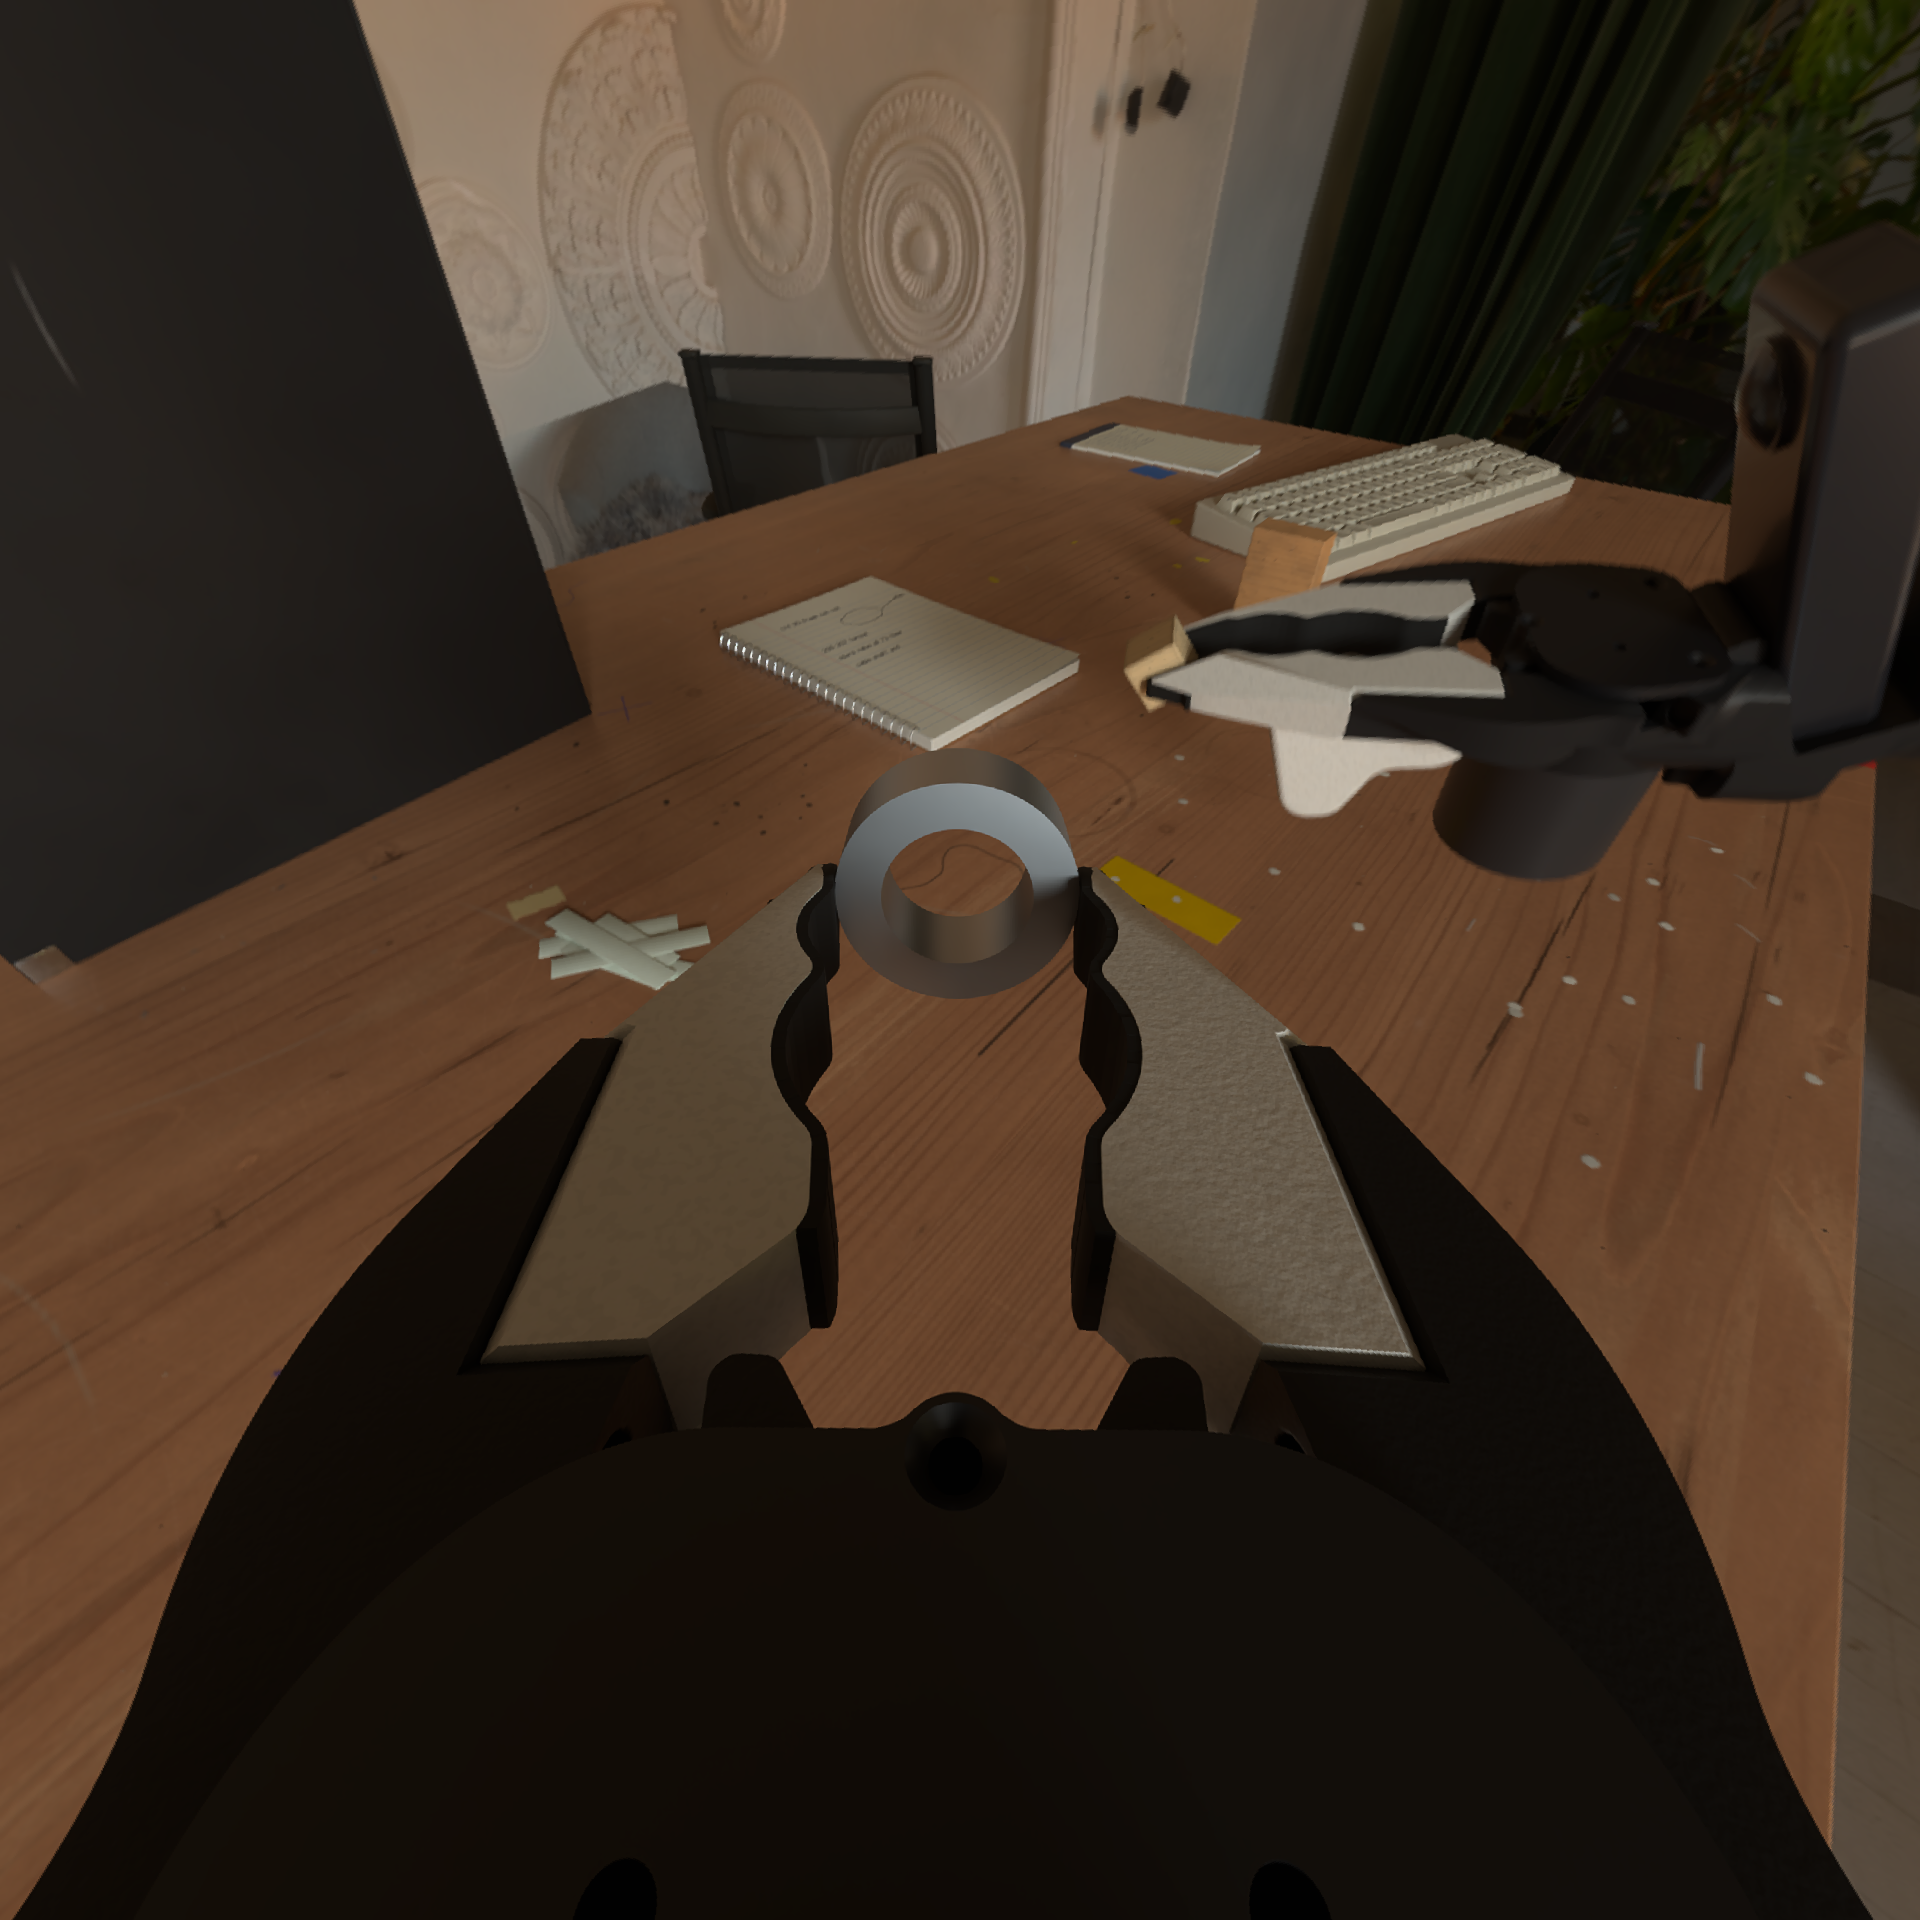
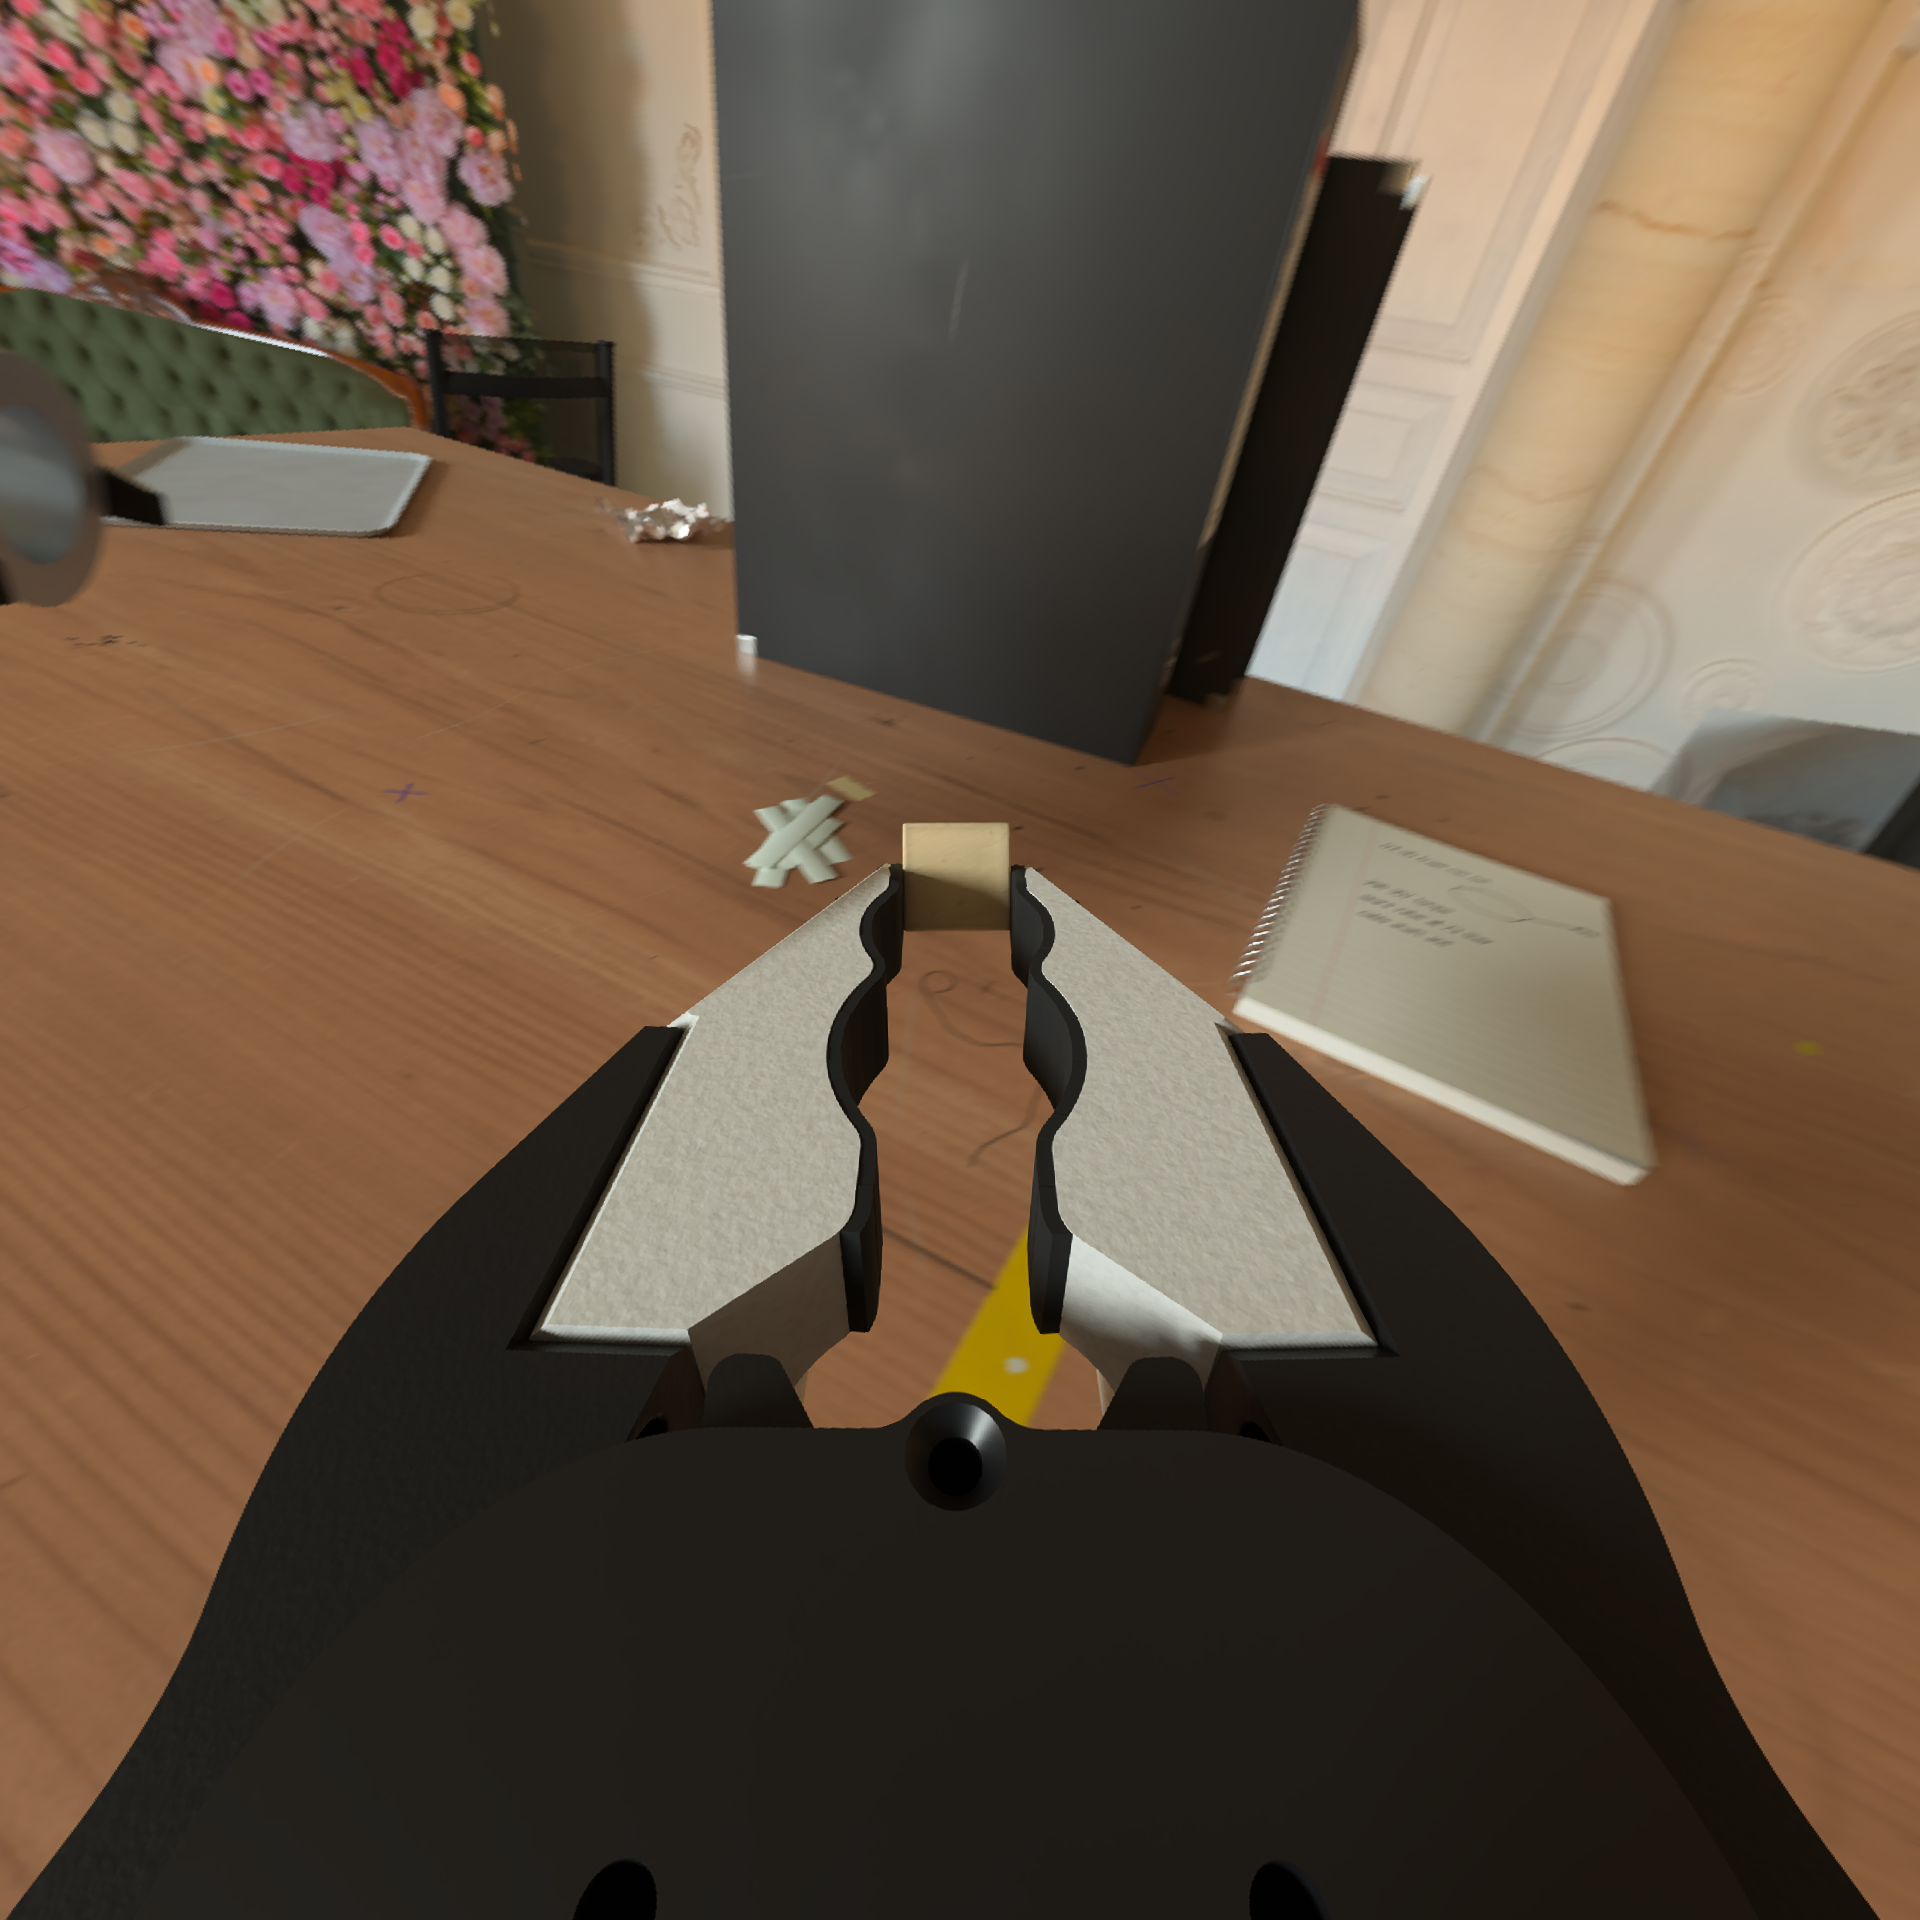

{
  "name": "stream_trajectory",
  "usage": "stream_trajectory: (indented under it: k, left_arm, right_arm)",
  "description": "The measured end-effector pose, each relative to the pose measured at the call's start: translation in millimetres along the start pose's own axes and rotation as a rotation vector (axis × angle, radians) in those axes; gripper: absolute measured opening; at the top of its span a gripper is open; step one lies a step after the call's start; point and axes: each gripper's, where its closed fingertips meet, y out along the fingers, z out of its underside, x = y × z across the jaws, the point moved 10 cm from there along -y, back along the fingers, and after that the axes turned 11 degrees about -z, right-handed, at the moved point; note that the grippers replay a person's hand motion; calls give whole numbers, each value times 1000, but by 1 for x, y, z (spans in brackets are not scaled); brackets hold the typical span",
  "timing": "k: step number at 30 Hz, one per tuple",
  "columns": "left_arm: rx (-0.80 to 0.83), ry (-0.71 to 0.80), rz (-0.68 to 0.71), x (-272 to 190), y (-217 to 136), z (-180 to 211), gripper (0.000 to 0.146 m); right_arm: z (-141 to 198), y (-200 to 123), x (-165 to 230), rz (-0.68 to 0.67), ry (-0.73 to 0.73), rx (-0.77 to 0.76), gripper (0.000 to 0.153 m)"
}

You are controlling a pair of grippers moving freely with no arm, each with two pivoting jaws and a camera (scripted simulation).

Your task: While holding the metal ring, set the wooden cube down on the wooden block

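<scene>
My left gripper (image 1: 956, 885) is shut on the metal ring (image 1: 940, 961), a thick grey ring held at the fingertips above the wooden table (image 1: 312, 1039), its hole facing me. The ring also shows at the left edge of the right wrist view (image 2: 42, 499). My right gripper (image 2: 956, 896) is shut on the small light wooden cube (image 2: 956, 857) and holds it above the table. In the left wrist view the right gripper (image 1: 1176, 661) reaches in from the right with the cube (image 1: 1151, 665) at its tips. The wooden block (image 1: 1286, 556) stands behind its fingers, in front of the keyboard.
A spiral notepad (image 1: 904, 655), a beige keyboard (image 1: 1382, 499), a pile of white sticks (image 1: 618, 940) and a yellow tape strip (image 1: 1174, 899) lie on the table. A tall black panel (image 1: 208, 468) stands at the left. A grey tray (image 2: 270, 483) and crumpled foil (image 2: 665, 520) lie farther off.
</scene>
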Motion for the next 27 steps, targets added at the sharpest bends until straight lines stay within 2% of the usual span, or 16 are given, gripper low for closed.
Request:
stream_trajectory:
  k: [6, 11, 15, 18, 22, 27]
  left_arm:
    - [-35, 58, 40, -14, -9, -17, 45]
    - [-47, 92, 82, -23, -11, -22, 45]
    - [-18, 105, 81, -20, -10, -16, 45]
    - [10, 103, 82, -16, -8, -11, 45]
    - [35, 119, 66, -12, -9, -7, 45]
    - [71, 138, 56, -8, -9, 1, 45]
  right_arm:
    - [-58, -45, -60, 158, -108, 27, 20]
    - [-90, -96, -148, 319, -95, 150, 20]
    - [-77, -126, -225, 350, 96, 326, 20]
    - [-52, -130, -265, 326, 269, 448, 20]
    - [-21, -114, -290, 296, 375, 630, 20]
    - [4, -93, -307, 273, 466, 761, 20]
